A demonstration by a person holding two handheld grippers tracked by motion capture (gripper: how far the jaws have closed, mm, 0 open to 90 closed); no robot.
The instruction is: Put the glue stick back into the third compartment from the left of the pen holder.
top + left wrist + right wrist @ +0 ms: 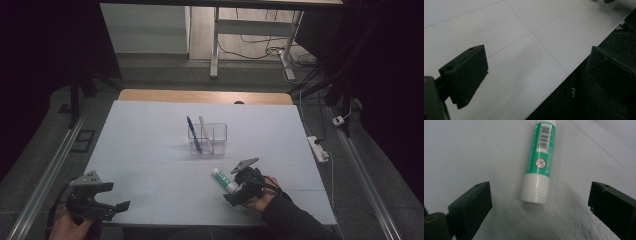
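the right hand-held gripper [540,205] is hovering wide open, holding nothing, around the white cap of one green-and-white plastic glue stick [540,162] lying near-right on the white worktop [150,145]. closing on the round cap risks it rolling away. the left hand-held gripper [534,75] is idling open and empty. one clear plastic organiser [208,139] is holding two pens.

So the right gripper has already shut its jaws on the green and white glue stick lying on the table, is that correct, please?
Not quite. The right gripper is open: the right gripper view shows its jaws standing wide on either side of the green and white glue stick, touching neither side. The stick does lie on the table.
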